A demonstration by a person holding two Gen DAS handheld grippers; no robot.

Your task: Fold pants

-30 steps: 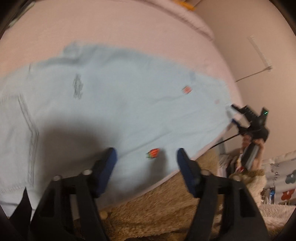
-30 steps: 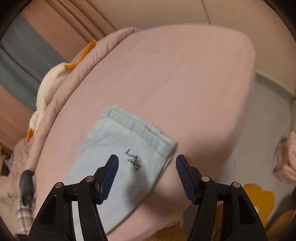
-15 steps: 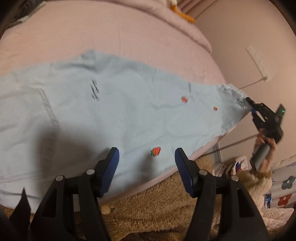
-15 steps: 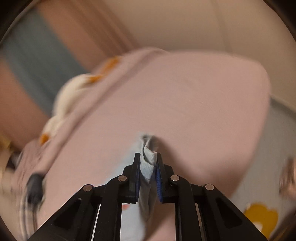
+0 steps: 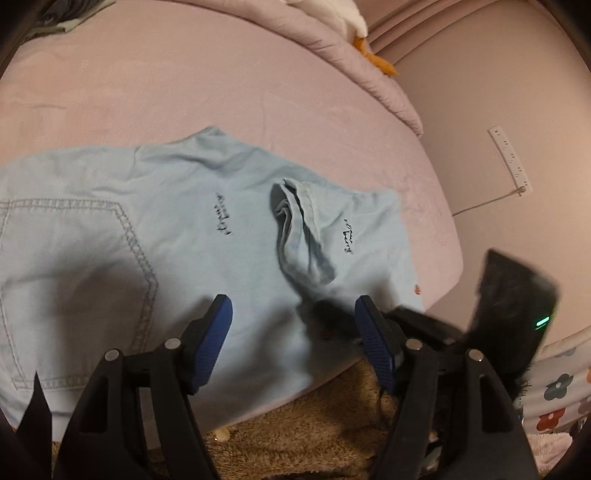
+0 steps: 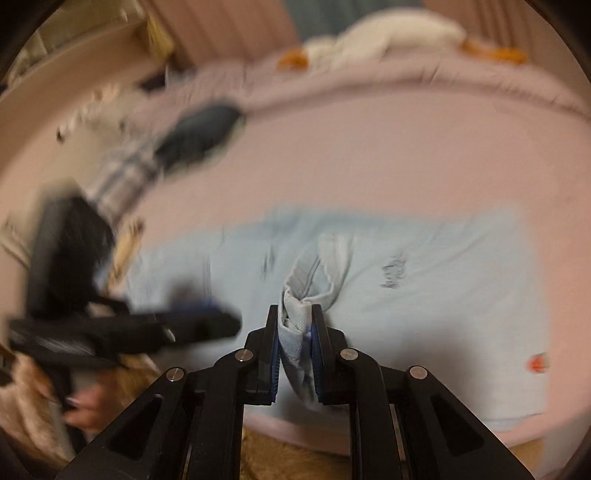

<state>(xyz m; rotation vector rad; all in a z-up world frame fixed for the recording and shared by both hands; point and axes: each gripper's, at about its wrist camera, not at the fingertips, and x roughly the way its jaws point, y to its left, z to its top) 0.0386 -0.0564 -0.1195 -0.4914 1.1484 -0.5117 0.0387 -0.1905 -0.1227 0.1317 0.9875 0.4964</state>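
Light blue pants [image 5: 110, 236] lie on the pink bed [image 5: 184, 92], back pocket at the left. One leg end is doubled back over the rest, its hem [image 5: 295, 195] raised in a fold. My right gripper [image 6: 295, 332] is shut on that bunched hem [image 6: 295, 321] and holds it above the spread pants [image 6: 424, 295]. My left gripper [image 5: 293, 310] hovers over the near edge of the pants; its jaws are opening and grip nothing. In the right wrist view the left gripper [image 6: 199, 321] shows as a blur at the left, with a hand [image 6: 85, 406] on its handle.
A rolled pink quilt [image 5: 362, 74] and a white and orange plush toy [image 5: 351, 22] lie at the back of the bed. A brown fuzzy rug [image 5: 295, 435] is below the bed's near edge. A wall with a power strip [image 5: 509, 158] is at the right. Dark clothes [image 6: 199, 136] sit far left.
My right gripper shut on the leg hem and swept it across, doubling the leg over the pants. The left gripper shifted a little and its jaws widened.
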